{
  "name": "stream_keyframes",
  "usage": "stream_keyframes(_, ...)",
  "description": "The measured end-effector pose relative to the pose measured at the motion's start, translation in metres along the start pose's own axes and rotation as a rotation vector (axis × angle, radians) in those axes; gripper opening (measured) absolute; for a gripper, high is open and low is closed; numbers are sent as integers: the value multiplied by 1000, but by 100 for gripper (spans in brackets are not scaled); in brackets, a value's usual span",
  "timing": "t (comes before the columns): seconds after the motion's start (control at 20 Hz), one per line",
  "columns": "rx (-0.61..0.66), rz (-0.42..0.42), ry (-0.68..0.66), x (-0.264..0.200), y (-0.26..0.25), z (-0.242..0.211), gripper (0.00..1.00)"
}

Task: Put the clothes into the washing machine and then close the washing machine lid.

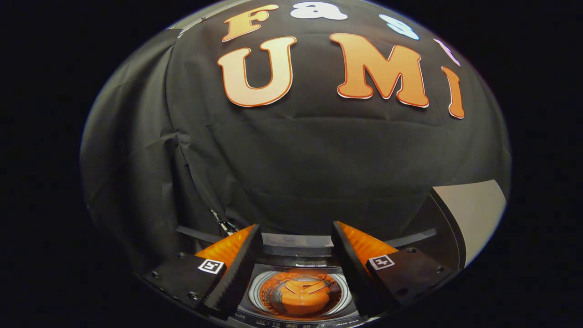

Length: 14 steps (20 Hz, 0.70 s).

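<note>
My gripper [296, 228] hangs open above a small top-loading washing machine [298, 266], with nothing between its fingers. The machine's round drum opening [303, 294] shows low down in the gap between the two fingers, and it is uncovered. An orange shape [304, 297] lies in the bottom of the drum; I cannot tell whether it is cloth or part of the drum. A grey band [296, 248] runs across behind the opening, just beyond the fingertips; it may be the raised lid.
The booth's black cloth wall [291, 173] rises close behind the machine. A pale flat panel [471, 214] stands to the right of the right finger. A thin cable or clip [223, 224] hangs by the left fingertip.
</note>
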State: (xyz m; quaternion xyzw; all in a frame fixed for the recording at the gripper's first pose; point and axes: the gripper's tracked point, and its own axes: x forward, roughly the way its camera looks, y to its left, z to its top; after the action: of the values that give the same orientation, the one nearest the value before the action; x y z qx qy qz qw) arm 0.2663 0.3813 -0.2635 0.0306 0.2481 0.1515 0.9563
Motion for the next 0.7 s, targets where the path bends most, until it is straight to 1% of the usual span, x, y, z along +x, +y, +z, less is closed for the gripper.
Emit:
stream_keyframes(0.3, -3, 2, -30, -4, 2, -10, 99)
stream_keyframes(0.5, 2, 12, -26, -10, 5, -18, 99)
stream_keyframes(0.7, 12, 38, 21, -10, 7, -44, 99)
